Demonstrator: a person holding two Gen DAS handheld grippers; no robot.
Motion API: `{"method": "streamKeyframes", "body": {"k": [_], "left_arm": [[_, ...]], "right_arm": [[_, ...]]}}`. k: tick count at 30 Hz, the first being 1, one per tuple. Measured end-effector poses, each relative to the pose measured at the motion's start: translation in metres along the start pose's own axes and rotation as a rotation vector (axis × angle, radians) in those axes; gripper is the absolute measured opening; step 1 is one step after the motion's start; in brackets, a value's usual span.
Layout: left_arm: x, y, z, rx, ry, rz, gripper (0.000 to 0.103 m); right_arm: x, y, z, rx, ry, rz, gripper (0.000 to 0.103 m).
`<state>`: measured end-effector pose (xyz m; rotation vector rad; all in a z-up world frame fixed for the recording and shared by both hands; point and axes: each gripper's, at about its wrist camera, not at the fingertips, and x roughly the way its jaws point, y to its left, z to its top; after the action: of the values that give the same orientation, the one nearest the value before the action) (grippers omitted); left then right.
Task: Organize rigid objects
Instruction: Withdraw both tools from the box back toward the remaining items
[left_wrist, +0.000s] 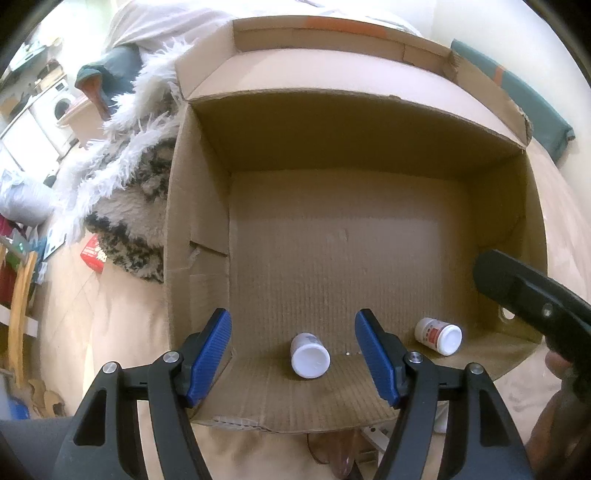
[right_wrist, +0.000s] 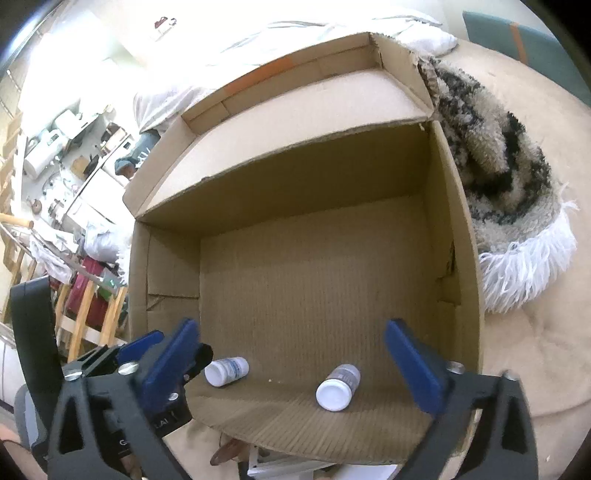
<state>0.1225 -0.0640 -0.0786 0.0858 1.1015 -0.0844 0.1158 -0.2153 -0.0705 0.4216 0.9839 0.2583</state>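
Note:
An open cardboard box lies in front of both grippers; it also shows in the right wrist view. Two small white-capped bottles lie on their sides on its floor near the front edge. One bottle lies between the fingers of my left gripper, which is open above it. The other bottle has a red label and lies to the right. In the right wrist view my right gripper is open over the box front, with one bottle between its fingers and the other at the left.
A shaggy black-and-white rug lies bunched against the box's left side and shows in the right wrist view. A red carton lies on the beige floor. Wooden shelving and clutter stand far left. The right tool's black body hangs over the box's right wall.

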Motion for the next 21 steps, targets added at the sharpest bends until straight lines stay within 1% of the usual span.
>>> {"method": "streamKeyframes", "body": {"k": [6,12,21], "left_arm": [[-0.001,0.001,0.001,-0.007,-0.001,-0.002,0.067],[-0.006,0.004,0.002,-0.015,-0.018,-0.013,0.067],[-0.027,0.011,0.004,-0.029,-0.056,-0.01,0.067]], "right_arm": [[-0.004,0.002,0.0,-0.022,-0.019,-0.008,0.103],[-0.013,0.0,0.002,-0.026,-0.057,-0.01,0.103],[-0.03,0.001,0.0,-0.033,-0.11,-0.014,0.103]]}}
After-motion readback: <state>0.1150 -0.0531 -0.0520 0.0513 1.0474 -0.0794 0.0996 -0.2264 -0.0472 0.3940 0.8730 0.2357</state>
